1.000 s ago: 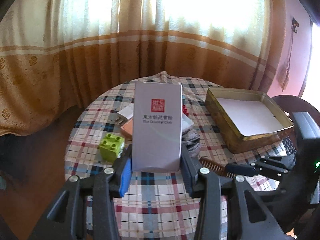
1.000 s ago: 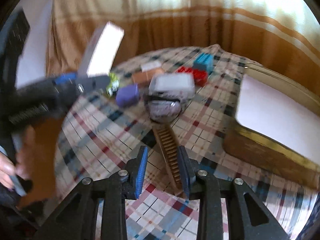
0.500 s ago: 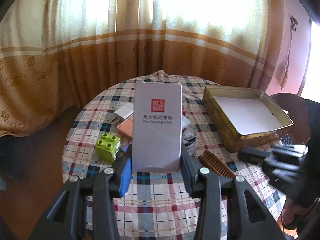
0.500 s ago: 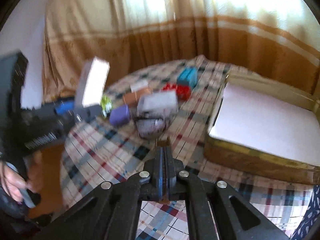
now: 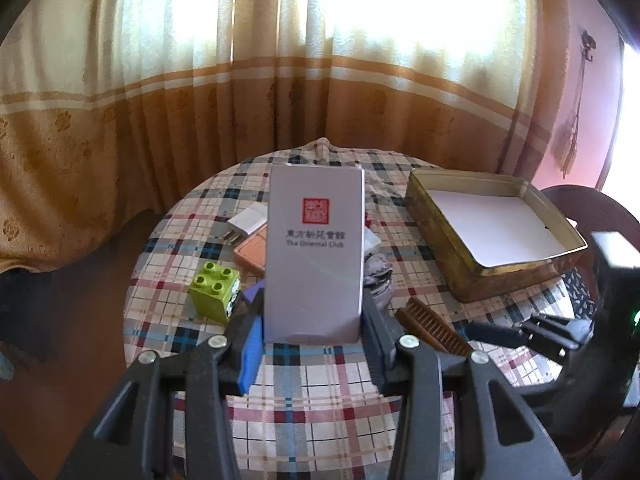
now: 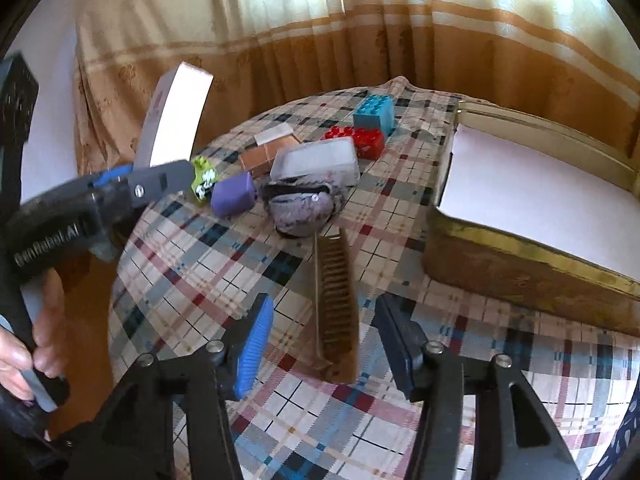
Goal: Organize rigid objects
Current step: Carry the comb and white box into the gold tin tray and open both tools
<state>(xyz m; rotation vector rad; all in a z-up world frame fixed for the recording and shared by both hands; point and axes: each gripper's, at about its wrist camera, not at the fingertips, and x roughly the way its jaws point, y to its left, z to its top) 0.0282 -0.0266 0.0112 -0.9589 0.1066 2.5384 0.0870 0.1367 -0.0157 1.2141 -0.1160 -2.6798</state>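
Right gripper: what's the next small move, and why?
Probably ease the right gripper down and close on the wooden comb. Its jaws are opening, the comb lies flat between them untouched, and the left gripper already holds the white box.

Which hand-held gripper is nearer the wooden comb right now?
Right. The right hand-held gripper straddles the wooden comb, jaws opening, pads clear. The left hand-held gripper is shut on the white box, off to the comb's left.
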